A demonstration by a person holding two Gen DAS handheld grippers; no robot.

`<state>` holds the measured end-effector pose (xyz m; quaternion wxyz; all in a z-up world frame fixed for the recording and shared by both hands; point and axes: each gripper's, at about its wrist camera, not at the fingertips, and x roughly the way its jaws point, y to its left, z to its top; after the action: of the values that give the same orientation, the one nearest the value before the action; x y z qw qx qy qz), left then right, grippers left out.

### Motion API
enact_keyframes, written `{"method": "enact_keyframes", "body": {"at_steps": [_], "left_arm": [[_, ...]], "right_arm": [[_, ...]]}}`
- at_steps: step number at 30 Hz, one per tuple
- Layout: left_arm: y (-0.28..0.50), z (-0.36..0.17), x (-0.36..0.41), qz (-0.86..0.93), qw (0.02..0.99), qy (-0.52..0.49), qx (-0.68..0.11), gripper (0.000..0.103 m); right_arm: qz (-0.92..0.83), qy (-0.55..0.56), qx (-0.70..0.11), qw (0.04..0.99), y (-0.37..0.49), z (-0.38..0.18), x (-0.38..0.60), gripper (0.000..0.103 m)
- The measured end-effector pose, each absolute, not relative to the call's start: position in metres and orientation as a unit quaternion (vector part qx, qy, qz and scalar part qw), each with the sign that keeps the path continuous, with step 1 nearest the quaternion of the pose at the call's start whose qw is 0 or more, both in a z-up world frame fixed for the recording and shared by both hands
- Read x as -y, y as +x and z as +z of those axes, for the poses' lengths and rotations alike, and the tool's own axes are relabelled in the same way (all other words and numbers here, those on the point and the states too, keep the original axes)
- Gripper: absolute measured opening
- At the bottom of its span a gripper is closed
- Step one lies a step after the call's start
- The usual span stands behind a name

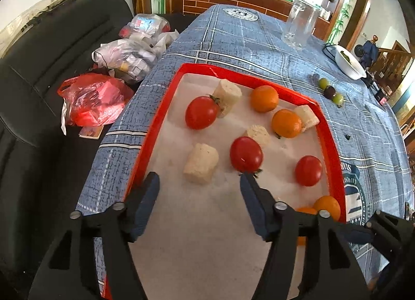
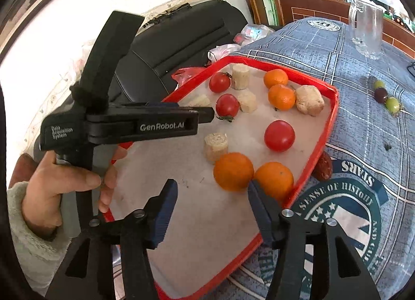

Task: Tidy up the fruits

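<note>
Left wrist view: the left gripper (image 1: 198,179) hangs over the red tray (image 1: 330,129), spread wide, nothing gripped; a pale cut chunk (image 1: 201,164) and a red tomato (image 1: 246,154) lie just ahead.

Right wrist view: the right gripper (image 2: 211,191) gapes empty, two oranges (image 2: 233,171) just beyond, inside the tray on the table (image 2: 363,131).

L gripper (image 1: 198,179) & R gripper (image 2: 211,187): both tilted down, jaws apart, nothing held.

Bright daylight, blown-out windows at back. Soft short shadows under fruit. Heavy fisheye bending, black vignette corners. Centre sharp, edges smeared, slight glare on tomatoes (image 1: 246,154).
</note>
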<state>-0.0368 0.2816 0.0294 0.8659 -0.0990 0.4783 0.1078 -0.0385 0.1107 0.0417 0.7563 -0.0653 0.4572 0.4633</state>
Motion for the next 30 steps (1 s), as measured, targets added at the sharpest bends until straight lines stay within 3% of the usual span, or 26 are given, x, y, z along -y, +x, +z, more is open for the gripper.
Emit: {"method": "enact_keyframes", "body": {"at_steps": [6, 19, 30], "left_arm": [[-0.049, 0.042, -0.278, 0.119, 0.876, -0.098, -0.456, 0.082], [-0.085, 0.060, -0.267, 0.174, 0.889, -0.055, -0.421, 0.084], [-0.104, 0.067, -0.244, 0.211, 0.886, -0.009, -0.413, 0.084]], "right_arm": [[0.464, -0.056, -0.452, 0.760, -0.048, 0.051, -0.099, 0.069], [0.453, -0.063, -0.421, 0.784, -0.071, 0.069, -0.075, 0.082], [0.439, -0.065, -0.404, 0.800, -0.081, 0.077, -0.057, 0.085]]}}
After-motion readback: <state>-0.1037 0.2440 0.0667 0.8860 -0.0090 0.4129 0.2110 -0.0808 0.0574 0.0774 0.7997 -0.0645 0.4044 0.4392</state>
